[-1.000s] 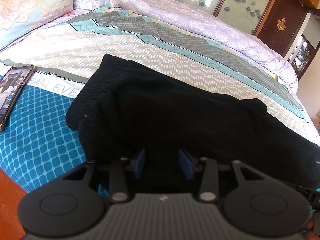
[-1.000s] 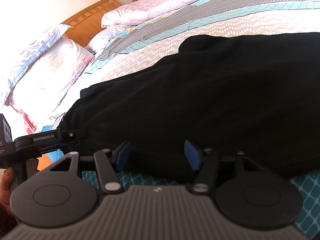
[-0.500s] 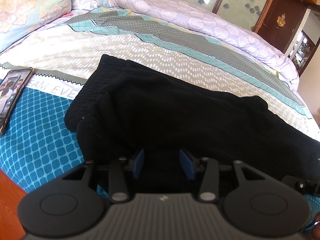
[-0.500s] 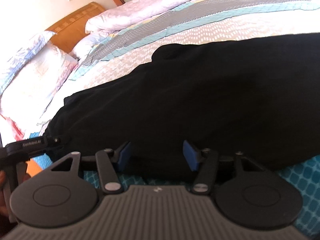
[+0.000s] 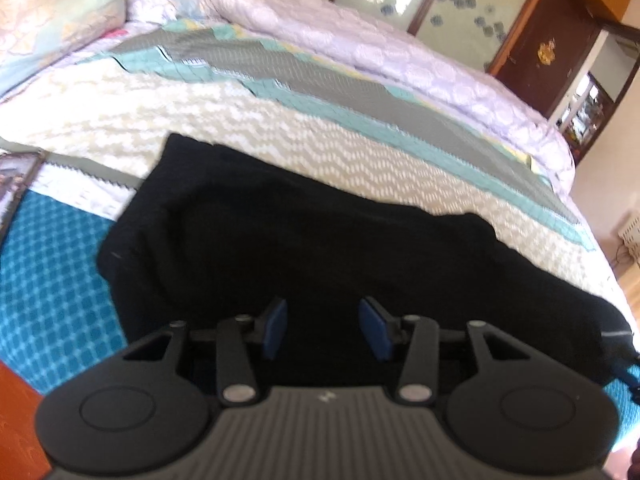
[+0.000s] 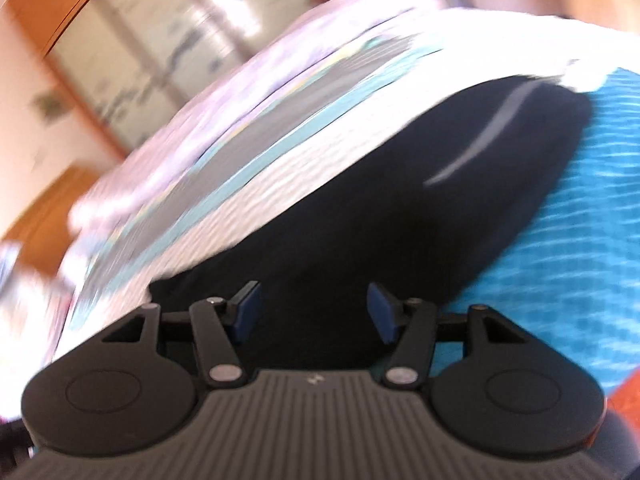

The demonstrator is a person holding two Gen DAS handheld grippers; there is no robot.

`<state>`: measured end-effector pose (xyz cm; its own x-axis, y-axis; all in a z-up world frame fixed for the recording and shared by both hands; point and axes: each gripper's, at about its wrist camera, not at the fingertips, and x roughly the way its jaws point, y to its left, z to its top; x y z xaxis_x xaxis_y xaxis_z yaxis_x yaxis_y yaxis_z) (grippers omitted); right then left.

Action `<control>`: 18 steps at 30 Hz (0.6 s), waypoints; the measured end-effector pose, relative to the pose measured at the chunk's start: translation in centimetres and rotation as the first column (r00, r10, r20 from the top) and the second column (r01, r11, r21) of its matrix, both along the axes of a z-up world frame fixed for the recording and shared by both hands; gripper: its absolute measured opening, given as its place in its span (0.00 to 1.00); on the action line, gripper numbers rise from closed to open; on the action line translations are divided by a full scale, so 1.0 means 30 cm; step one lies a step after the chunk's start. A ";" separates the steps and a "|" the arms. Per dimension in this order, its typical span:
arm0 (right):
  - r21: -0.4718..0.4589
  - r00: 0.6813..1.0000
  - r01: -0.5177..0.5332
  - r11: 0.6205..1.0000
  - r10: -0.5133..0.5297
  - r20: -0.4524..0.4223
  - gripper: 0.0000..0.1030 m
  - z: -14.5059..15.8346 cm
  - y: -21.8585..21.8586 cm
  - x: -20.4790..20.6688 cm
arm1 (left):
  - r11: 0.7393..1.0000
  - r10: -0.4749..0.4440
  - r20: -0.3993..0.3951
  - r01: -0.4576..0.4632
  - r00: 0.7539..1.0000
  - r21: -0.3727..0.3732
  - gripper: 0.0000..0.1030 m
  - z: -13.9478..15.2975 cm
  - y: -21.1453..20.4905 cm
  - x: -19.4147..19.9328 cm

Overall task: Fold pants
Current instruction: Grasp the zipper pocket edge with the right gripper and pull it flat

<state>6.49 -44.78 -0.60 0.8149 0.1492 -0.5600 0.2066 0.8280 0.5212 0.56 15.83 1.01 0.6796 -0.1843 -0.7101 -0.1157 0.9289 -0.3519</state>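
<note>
Black pants (image 5: 320,248) lie lengthwise across the patterned bedspread (image 5: 280,140). My left gripper (image 5: 325,330) hovers over their near edge toward the left end. It is open, and its blue pads (image 5: 276,328) stand apart with only dark cloth below them. In the blurred, tilted right wrist view the pants (image 6: 360,220) run up to the right, where a thin grey stripe (image 6: 480,136) marks the far end. My right gripper (image 6: 314,314) is open above the cloth, with nothing pinched between its pads (image 6: 382,314).
A phone (image 5: 16,184) lies on the bed at the far left. A pillow (image 5: 52,20) and a rolled lilac quilt (image 5: 400,52) line the back. The wooden bed frame (image 5: 16,412) shows at the near left corner, and a dark wardrobe door (image 5: 552,36) stands at the back right.
The right gripper has swept right along the pants and rolled, so its view now shows the striped end. The left gripper has stayed almost still. Both stayed open.
</note>
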 end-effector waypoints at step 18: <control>0.123 0.937 0.336 0.934 -0.345 0.059 0.64 -0.164 -0.487 0.010 | 0.998 0.027 -0.149 -0.019 0.988 0.055 0.50 -0.046 -0.054 0.087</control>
<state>6.79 -59.38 -5.52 0.8679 -0.0882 -0.4889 0.4212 0.6524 0.6300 3.16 14.20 -0.36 0.5686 -0.1296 -0.8124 -0.1845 0.9423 -0.2795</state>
